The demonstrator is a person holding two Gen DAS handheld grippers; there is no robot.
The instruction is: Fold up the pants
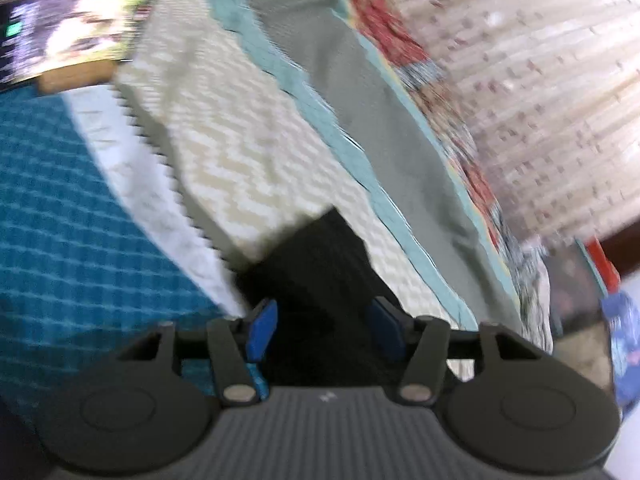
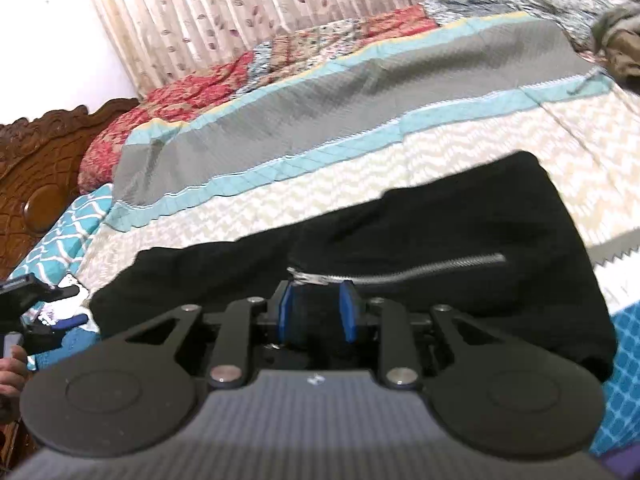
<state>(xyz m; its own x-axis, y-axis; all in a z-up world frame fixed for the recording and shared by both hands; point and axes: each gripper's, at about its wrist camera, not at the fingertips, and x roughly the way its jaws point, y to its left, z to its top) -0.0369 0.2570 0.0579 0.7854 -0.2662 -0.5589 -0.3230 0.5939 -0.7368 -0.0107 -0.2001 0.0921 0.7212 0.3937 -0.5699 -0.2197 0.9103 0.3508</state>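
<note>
Black pants [image 2: 440,240] lie across the bedspread, a silver zipper [image 2: 420,270] running over them. My right gripper [image 2: 318,312] sits at their near edge, blue pads shut on a bunch of black cloth by the zipper's end. In the blurred left wrist view, one end of the pants [image 1: 316,264] reaches toward my left gripper [image 1: 324,332]. Its blue pads stand wide apart, with dark cloth lying loose in the gap. The left gripper [image 2: 68,308] also shows at the left edge of the right wrist view, held by a hand [image 2: 10,364].
The bed carries a striped cream, teal and grey bedspread [image 2: 360,92] with a red patterned quilt [image 2: 180,96] behind. A carved wooden headboard [image 2: 36,168] stands at the left, curtains [image 2: 240,12] at the back, crumpled clothes [image 2: 616,40] far right. A glowing screen [image 1: 72,36] sits upper left.
</note>
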